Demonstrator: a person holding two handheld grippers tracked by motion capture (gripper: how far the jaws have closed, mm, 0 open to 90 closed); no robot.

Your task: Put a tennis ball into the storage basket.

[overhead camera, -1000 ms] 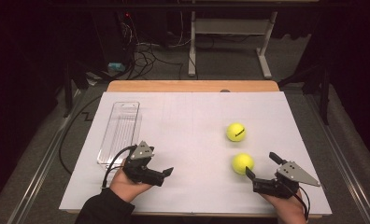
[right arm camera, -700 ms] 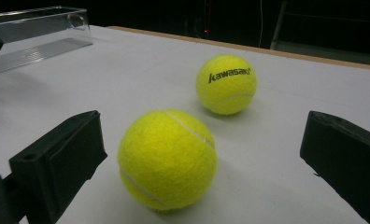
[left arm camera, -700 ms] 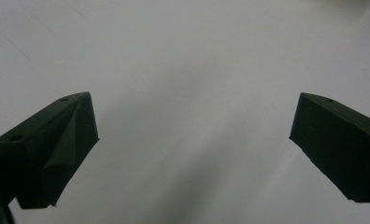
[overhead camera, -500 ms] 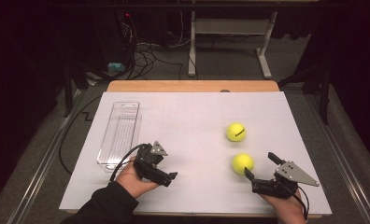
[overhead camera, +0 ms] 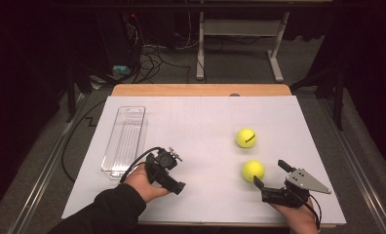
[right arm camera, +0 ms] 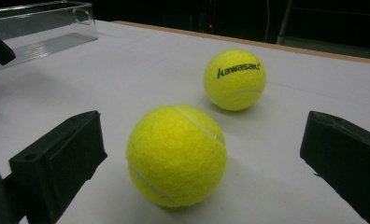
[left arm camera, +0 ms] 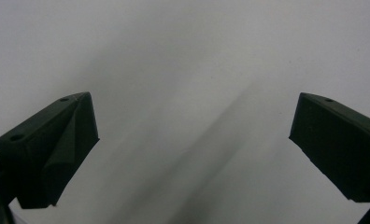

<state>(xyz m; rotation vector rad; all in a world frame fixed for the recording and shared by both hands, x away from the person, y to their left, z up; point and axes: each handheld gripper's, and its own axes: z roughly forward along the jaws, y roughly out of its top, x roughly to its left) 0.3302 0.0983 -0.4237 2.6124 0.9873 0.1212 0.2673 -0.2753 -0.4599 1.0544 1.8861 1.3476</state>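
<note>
The left tongs (overhead camera: 174, 181) have swung rightward and forward, spread wide over bare desk (overhead camera: 201, 122). The right tongs (overhead camera: 269, 176), wide too, face the near tennis ball (overhead camera: 253, 170); best straddle it squarely before squeezing, so it can't roll toward the far ball (overhead camera: 246, 138).

Fuzzy felt balls (right arm camera: 176, 156) — matt white sheet (overhead camera: 205, 126) (paper-like), clear glossy plastic tray (overhead camera: 124, 141).

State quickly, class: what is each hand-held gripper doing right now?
Left hand-held gripper: open, holding nothing, over the white table cover.
Right hand-held gripper: open, jaws either side of the near tennis ball, not gripping it.
</note>
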